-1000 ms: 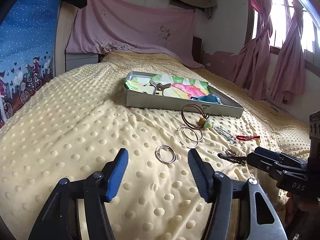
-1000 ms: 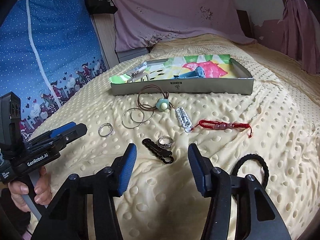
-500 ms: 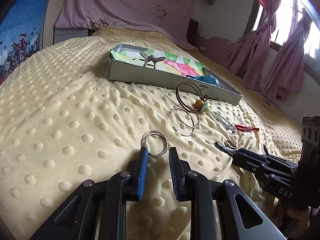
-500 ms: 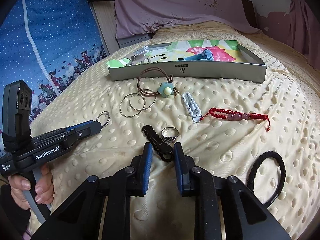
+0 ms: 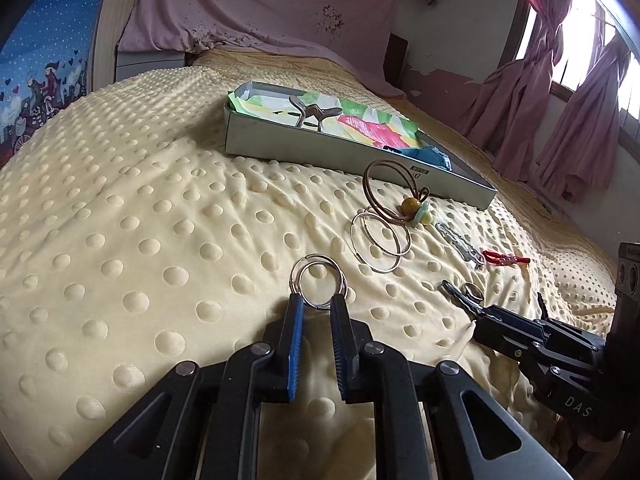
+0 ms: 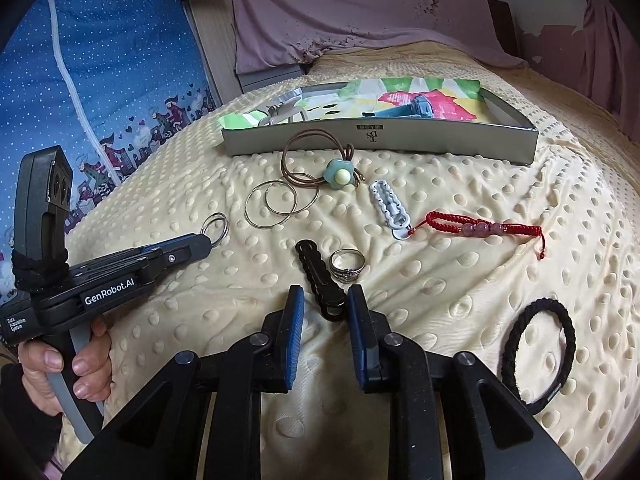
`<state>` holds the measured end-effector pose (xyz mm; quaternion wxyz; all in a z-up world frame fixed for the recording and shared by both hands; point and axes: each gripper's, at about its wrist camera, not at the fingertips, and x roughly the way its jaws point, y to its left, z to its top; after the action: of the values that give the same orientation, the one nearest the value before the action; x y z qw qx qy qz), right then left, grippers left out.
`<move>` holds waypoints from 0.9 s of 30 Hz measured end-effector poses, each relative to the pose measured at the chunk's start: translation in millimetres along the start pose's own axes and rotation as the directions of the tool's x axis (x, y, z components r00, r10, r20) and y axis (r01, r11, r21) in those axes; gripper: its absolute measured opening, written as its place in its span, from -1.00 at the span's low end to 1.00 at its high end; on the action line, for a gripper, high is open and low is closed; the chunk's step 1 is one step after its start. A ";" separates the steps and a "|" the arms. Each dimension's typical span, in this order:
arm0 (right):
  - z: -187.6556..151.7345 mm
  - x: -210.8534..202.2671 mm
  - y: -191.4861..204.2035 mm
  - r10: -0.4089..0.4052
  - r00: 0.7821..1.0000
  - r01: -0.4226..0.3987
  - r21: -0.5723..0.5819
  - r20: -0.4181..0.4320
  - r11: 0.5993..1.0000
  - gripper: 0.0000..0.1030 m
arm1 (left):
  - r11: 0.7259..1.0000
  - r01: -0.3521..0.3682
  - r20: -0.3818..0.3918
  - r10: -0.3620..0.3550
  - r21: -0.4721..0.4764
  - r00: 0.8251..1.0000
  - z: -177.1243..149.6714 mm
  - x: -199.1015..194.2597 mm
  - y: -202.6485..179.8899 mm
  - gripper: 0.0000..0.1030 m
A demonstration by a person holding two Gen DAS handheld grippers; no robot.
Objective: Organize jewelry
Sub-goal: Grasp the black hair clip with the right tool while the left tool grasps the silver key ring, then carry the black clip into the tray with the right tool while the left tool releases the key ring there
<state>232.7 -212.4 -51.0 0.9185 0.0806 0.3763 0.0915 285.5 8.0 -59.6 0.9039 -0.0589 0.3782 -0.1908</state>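
My left gripper [image 5: 318, 306] is shut on the near edge of a pair of small silver hoops [image 5: 319, 280] on the yellow dotted bedspread. From the right wrist view the same hoops [image 6: 216, 225] stick out past the left gripper [image 6: 206, 240]. My right gripper [image 6: 326, 300] is closed around the near end of a black hair clip [image 6: 316, 268], with a silver ring [image 6: 347, 266] just beyond its right finger. The grey tray [image 6: 380, 140] lies further back and holds colourful paper, a metal clip and a blue item.
Between the grippers and the tray lie two large thin hoops [image 6: 272, 204], a brown cord with a green flower pendant [image 6: 338, 174], a white clip [image 6: 390, 208] and a red beaded bracelet [image 6: 480, 228]. A black hair tie [image 6: 540, 356] sits at the near right.
Both grippers came down and forward from wide open and narrowed. The left one has closed on the small silver hoops, the right one on the end of the black hair clip.
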 end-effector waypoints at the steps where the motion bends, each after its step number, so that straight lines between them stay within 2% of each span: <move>1: 0.5 1.6 0.1 0.000 1.000 0.000 0.001 -0.005 1.000 -0.61 | 1.000 0.000 -0.003 0.000 0.000 1.000 1.0 1.5 -0.1 -0.73; 5: 2.7 7.5 -0.9 0.010 1.000 -0.010 0.012 -0.020 1.000 -0.61 | 1.000 0.019 -0.015 -0.019 -0.003 1.000 5.9 6.7 0.8 -0.59; 9: 3.7 10.4 -2.8 0.018 1.000 -0.017 0.028 -0.019 0.999 -0.61 | 0.999 0.038 -0.007 -0.038 0.026 0.999 6.3 5.6 -4.9 -0.19; 10: 4.0 10.9 -3.5 0.017 1.000 -0.016 0.034 -0.017 0.999 -0.61 | 0.999 0.030 -0.005 -0.030 0.040 1.000 6.6 6.2 -8.2 -0.15; 18: 5.2 14.8 -6.8 0.002 1.000 -0.002 0.062 -0.004 0.998 -0.66 | 0.997 -0.011 -0.035 0.014 0.072 0.999 11.4 19.2 -11.9 -0.17; 23: 6.5 16.7 -6.0 0.014 1.000 -0.014 0.062 -0.002 0.998 -0.72 | 0.996 -0.041 -0.032 0.044 0.083 0.999 10.9 20.3 -14.2 -0.45; 27: 3.0 10.8 -3.4 0.036 0.999 -0.037 0.053 0.011 0.998 -0.72 | 0.997 -0.023 -0.022 0.025 0.074 0.999 9.9 17.6 -12.3 -0.45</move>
<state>242.7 -213.5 -56.9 0.9160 0.1125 0.3725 0.0978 300.1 -10.5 -61.1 0.9033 -0.0186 0.3821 -0.1944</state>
